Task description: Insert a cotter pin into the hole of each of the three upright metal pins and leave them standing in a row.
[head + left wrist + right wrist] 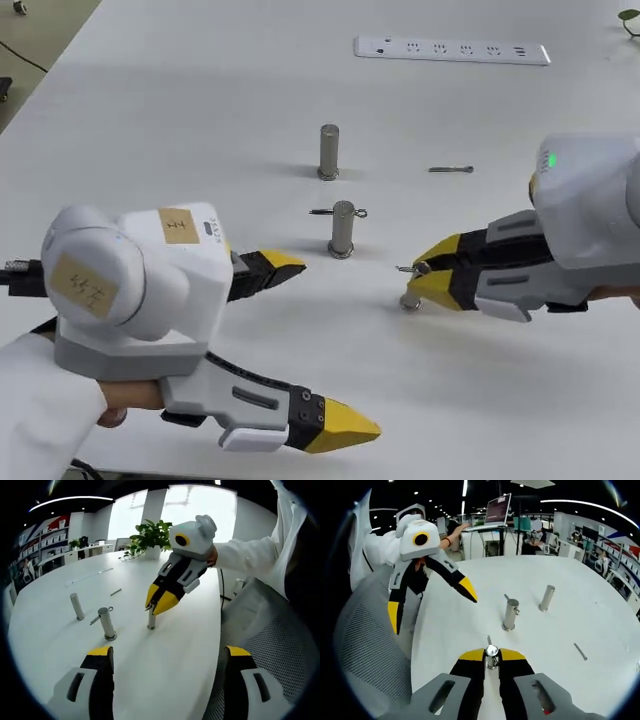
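Observation:
Three upright metal pins stand on the white table [200, 120]. The far pin [329, 151] is bare. A cotter pin [338, 212] passes through the middle pin [343, 229]. My right gripper [428, 280] is shut on another cotter pin [405, 268] at the top of the near pin [410, 300], whose upper part is hidden by the jaws. In the right gripper view the right gripper [492, 655] holds that cotter pin [489, 641]. My left gripper [330, 350] hangs open and empty at the near left, apart from the pins; its jaws stand wide in the left gripper view [167, 652].
A loose cotter pin [451, 169] lies to the right of the far pin. A white power strip [451, 50] lies at the back of the table. A potted plant [150, 535] stands at the table's far end. A mesh chair [260, 630] sits beside the table edge.

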Tool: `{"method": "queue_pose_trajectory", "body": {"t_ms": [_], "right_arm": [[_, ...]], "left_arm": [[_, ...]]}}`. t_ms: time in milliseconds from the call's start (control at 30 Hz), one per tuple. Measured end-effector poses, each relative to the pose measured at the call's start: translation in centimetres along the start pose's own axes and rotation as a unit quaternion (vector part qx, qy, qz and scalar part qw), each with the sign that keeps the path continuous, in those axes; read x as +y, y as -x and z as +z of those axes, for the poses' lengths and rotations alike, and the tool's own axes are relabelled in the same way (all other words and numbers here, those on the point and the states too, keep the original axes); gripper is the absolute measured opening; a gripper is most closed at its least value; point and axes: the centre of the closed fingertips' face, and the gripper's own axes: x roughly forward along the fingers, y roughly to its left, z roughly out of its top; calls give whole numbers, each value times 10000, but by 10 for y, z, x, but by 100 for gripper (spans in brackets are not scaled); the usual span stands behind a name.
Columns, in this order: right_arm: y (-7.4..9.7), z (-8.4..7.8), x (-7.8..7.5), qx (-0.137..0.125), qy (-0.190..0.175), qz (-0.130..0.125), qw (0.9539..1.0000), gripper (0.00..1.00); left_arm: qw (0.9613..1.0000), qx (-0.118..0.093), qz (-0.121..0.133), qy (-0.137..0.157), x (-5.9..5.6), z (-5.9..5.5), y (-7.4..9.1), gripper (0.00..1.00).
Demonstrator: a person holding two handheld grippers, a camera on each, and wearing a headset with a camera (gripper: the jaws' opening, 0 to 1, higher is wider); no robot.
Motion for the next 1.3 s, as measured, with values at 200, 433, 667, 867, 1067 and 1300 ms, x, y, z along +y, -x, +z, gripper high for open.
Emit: {"method": "queue_pose_trajectory", "body": {"t_ms": [200, 433, 667, 867, 1067, 1300], "right_arm": [[4, 4, -27, 54, 266, -49, 9996, 4], [4, 4, -52, 12, 325, 9, 9995, 4], [-1, -3, -59, 21, 154, 12, 9999, 4], [-6, -3, -57, -27, -107, -74, 9999, 4], [-8, -3, -52, -65, -161, -95, 9998, 4], [-10, -2, -50, -87, -136, -116, 9998, 4]], "left_arm": [[9999, 8, 85, 53, 4, 1, 4, 92], [9997, 34, 147, 182, 5, -2, 11, 92], [9993, -18, 189, 324, 0, -3, 17, 91], [9983, 66, 364, 453, 5, -7, 19, 91], [9981, -1, 403, 463, 8, -4, 20, 92], [9985, 31, 348, 424, 7, -3, 17, 91]]}}
